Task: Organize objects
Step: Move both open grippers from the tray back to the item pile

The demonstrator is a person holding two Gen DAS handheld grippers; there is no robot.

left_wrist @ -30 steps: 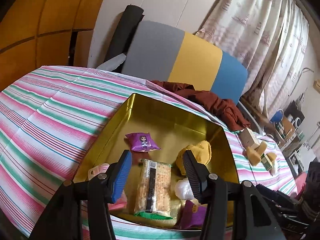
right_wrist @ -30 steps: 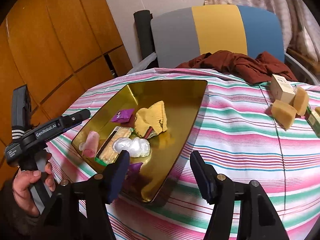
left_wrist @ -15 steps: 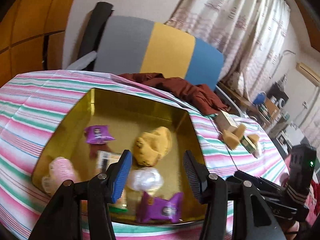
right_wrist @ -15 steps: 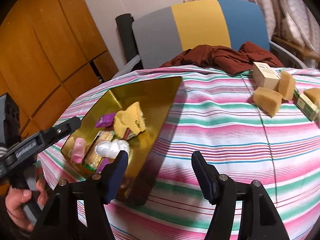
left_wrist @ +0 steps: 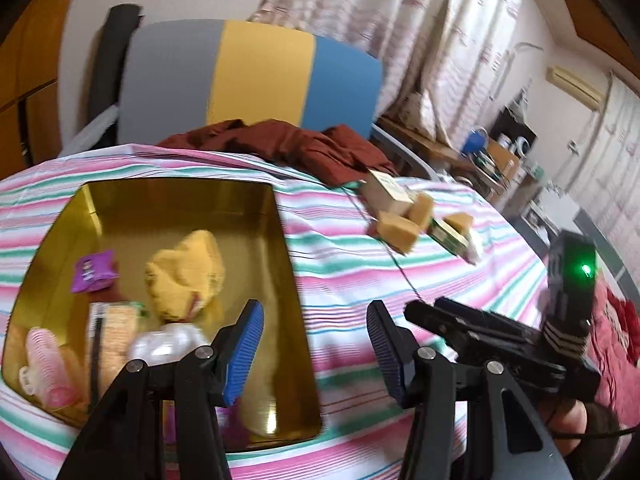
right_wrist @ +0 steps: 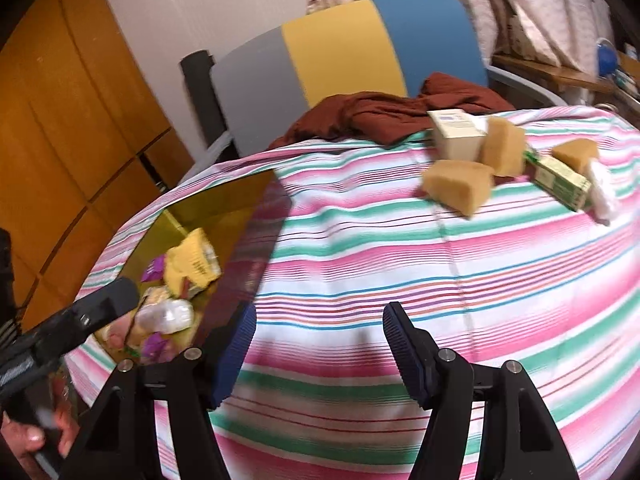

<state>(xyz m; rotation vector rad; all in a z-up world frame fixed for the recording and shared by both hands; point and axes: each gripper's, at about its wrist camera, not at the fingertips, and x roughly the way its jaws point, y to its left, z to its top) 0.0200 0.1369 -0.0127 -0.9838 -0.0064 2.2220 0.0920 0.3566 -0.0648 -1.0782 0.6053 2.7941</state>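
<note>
A gold tin tray [left_wrist: 280, 216] [right_wrist: 236, 248] lies on the striped cloth and holds a yellow knit piece [left_wrist: 188, 268], a purple packet [left_wrist: 94, 272], a cracker pack [left_wrist: 114, 328], a clear wrapped item [left_wrist: 164, 344] and a pink roller [left_wrist: 42, 356]. Farther right lie tan sponges [right_wrist: 458, 186], a cream box [right_wrist: 456, 134] and a green box [right_wrist: 560, 178]. My left gripper [left_wrist: 314, 340] is open and empty above the tray's right edge. My right gripper [right_wrist: 318, 344] is open and empty over bare cloth, right of the tray.
A maroon cloth [right_wrist: 384, 116] is heaped at the far table edge before a grey, yellow and blue chair back [left_wrist: 256, 76]. Wooden panels [right_wrist: 60, 120] stand at left. A person's hand [right_wrist: 28, 436] holds the left gripper's handle. Curtains and cluttered shelves fill the right background.
Both grippers have swung to the right, away from over the tray toward the sponges and boxes. Both stayed open and empty. The tray's contents have not moved.
</note>
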